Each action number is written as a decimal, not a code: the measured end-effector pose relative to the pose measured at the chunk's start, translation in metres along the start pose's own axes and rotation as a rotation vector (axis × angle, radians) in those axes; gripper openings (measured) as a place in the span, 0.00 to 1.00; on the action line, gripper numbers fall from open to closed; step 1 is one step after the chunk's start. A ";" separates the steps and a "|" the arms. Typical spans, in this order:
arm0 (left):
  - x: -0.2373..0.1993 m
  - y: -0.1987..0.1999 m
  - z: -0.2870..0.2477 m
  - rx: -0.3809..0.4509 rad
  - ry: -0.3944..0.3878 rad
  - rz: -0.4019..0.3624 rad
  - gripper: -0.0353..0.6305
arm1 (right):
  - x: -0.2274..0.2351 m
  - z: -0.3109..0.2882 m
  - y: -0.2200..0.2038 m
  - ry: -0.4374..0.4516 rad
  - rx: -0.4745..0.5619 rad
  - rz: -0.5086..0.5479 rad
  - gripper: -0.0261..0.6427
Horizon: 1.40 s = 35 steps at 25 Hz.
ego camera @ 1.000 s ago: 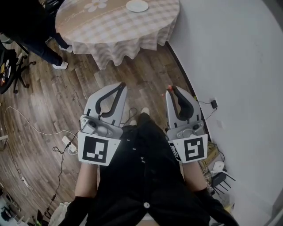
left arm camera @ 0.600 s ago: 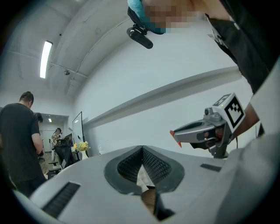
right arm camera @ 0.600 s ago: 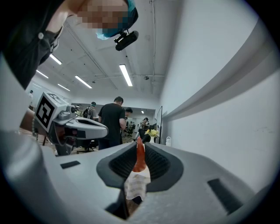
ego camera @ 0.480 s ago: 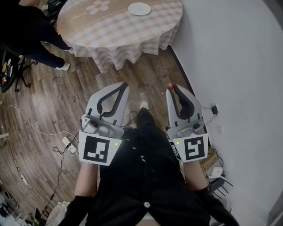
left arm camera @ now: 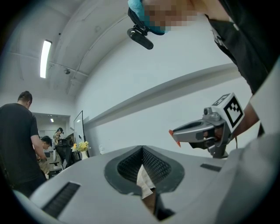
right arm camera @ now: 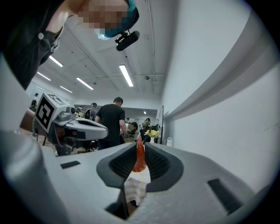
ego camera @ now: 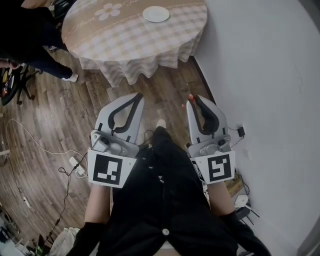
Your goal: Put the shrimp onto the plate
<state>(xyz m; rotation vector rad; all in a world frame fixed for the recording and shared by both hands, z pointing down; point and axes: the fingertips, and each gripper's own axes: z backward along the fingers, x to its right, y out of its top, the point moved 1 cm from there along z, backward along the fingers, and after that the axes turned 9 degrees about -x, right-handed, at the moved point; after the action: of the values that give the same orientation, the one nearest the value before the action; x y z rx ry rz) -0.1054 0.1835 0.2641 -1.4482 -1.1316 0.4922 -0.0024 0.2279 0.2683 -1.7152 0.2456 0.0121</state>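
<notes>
Shrimp (right arm camera: 140,158) is sitting clamped between the jaws of the right gripper (ego camera: 192,99). It is showing as a slim orange-red piece standing upright in the pinch, with its tip just peeking out at the gripper's far end in the head view. To the left, the left gripper (ego camera: 137,96) is hanging alongside with its jaws lying together and nothing between them. Both grippers are pointing level toward the far side, above the wooden floor (ego camera: 55,115), with the white wall (ego camera: 270,70) close on the right.

The plate (ego camera: 156,14) is resting on the far part of the round table (ego camera: 125,45), well apart from both grippers, and it is looking bare as far as I can tell. By my reading, the carry is the step in hand and the placing is not yet done.

Doing it well is mostly a matter of keeping the squeeze even, since such a thin piece is likely to swivel or slip if the jaws ease. The right gripper should be travelling far and slightly left, clearing the near edge of the checked cloth. It should be stopping over the plate's middle and sinking close before the jaws part. The left gripper should be staying out of that path.
</notes>
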 end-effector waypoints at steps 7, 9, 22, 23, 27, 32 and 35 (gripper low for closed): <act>-0.013 0.009 -0.028 -0.013 0.034 0.004 0.06 | 0.027 -0.023 0.005 0.030 0.014 0.004 0.11; -0.015 0.013 -0.035 -0.015 0.044 0.006 0.06 | 0.035 -0.031 0.007 0.042 0.021 0.006 0.11; -0.038 0.020 -0.090 -0.037 0.096 0.000 0.06 | 0.086 -0.075 0.008 0.079 0.044 0.011 0.11; -0.039 0.021 -0.095 -0.037 0.098 0.002 0.06 | 0.090 -0.077 0.007 0.082 0.040 0.010 0.11; -0.040 0.022 -0.111 -0.035 0.102 0.002 0.06 | 0.103 -0.084 0.002 0.088 0.026 0.004 0.11; -0.041 0.020 -0.119 -0.048 0.104 0.017 0.06 | 0.111 -0.089 0.001 0.094 0.028 0.009 0.11; -0.044 0.023 -0.122 -0.048 0.108 0.024 0.06 | 0.112 -0.090 0.000 0.099 0.007 0.003 0.11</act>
<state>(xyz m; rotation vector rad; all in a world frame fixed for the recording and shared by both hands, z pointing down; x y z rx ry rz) -0.0167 0.0870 0.2588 -1.5136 -1.0478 0.4013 0.0953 0.1224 0.2664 -1.7105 0.3213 -0.0717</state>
